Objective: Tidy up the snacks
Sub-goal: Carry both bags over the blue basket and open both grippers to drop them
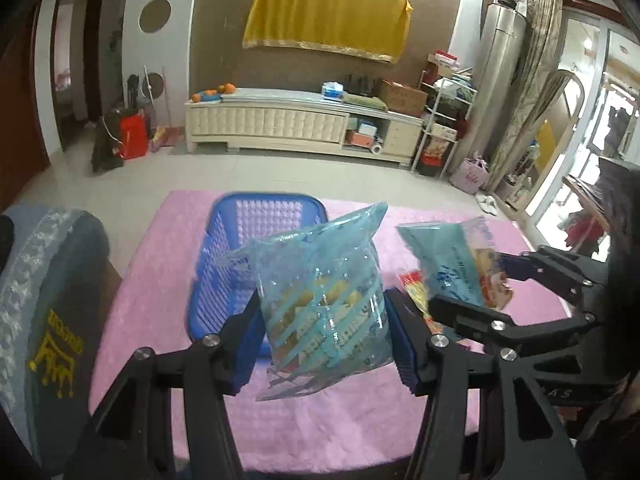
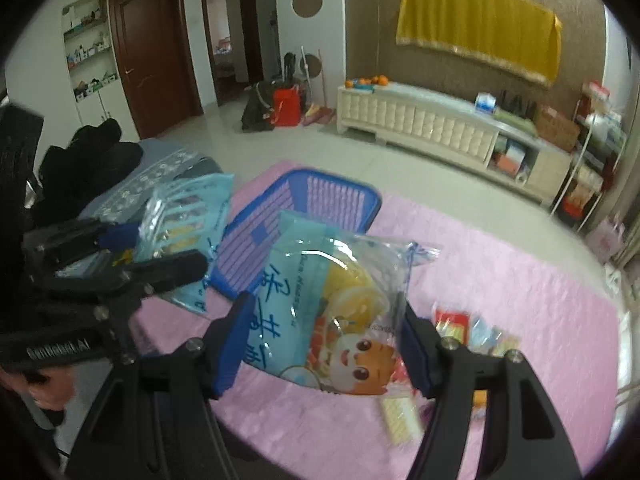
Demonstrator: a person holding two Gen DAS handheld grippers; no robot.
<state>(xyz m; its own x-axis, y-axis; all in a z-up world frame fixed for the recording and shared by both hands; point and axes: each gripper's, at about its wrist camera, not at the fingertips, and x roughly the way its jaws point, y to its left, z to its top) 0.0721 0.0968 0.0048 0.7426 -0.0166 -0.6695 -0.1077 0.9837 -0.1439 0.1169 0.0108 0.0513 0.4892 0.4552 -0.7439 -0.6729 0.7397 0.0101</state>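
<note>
Now, in the left wrist view, my left fingers clamp a striped blue snack bag above the pink table, before the blue basket. From the right wrist, my right fingers grip a cartoon-tiger snack bag aloft beside small packets.

A striped clear-blue snack bag hangs upright above the pink mat; beside it a blue bag with a cartoon tiger tilts, held up too. The blue basket sits behind, small packets scattered right
</note>
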